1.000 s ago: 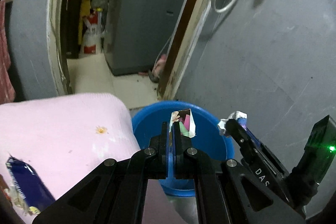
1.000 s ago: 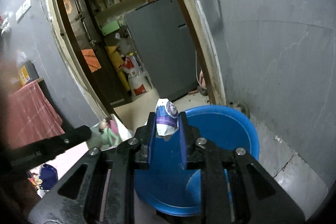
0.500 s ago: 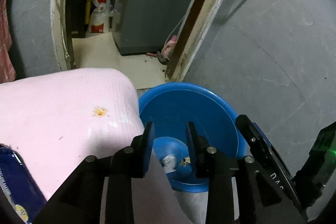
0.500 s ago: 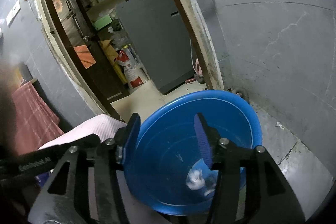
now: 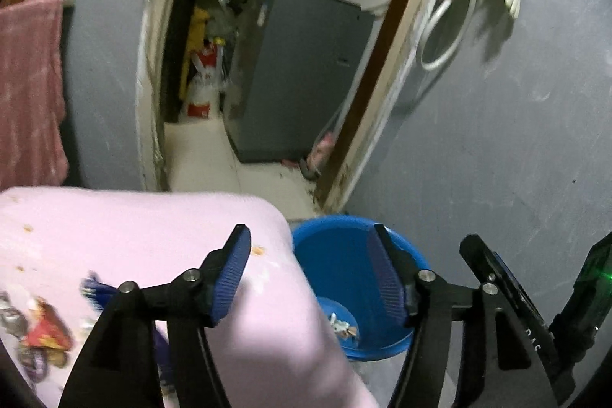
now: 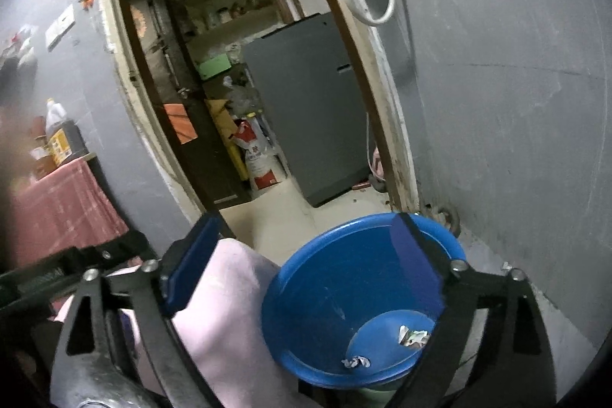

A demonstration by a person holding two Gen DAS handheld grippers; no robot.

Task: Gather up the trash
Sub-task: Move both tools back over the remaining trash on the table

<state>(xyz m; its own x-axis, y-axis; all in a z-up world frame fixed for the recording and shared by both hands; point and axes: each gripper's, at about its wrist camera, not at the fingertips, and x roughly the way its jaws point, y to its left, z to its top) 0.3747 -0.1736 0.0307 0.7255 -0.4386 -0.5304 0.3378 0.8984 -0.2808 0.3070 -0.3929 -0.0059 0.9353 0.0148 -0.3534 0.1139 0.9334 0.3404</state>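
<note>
A blue plastic bin [image 5: 344,255] [image 6: 325,278] stands on the floor beside a pink-covered surface [image 5: 134,228] [image 6: 229,301]. Two crumpled wrappers [image 6: 413,335] [image 6: 355,363] lie on its bottom; they also show in the left wrist view [image 5: 342,325]. My left gripper [image 5: 310,274] is open and empty above the surface's edge and the bin. My right gripper [image 6: 306,255] is open and empty above the bin. More wrappers, a blue one [image 5: 95,291] and a red one [image 5: 44,333], lie blurred on the pink surface at lower left.
A grey wall [image 5: 497,140] rises right behind the bin. An open doorway [image 6: 248,102] leads to a room with a grey fridge [image 6: 310,102] and a white sack [image 6: 260,159]. A red cloth [image 5: 26,83] hangs at left. The right gripper's body [image 5: 516,312] is at lower right.
Both grippers let go of their wrappers, which fell into the blue bin. Both jaws opened wider, and both grippers have pulled up and back from the bin.
</note>
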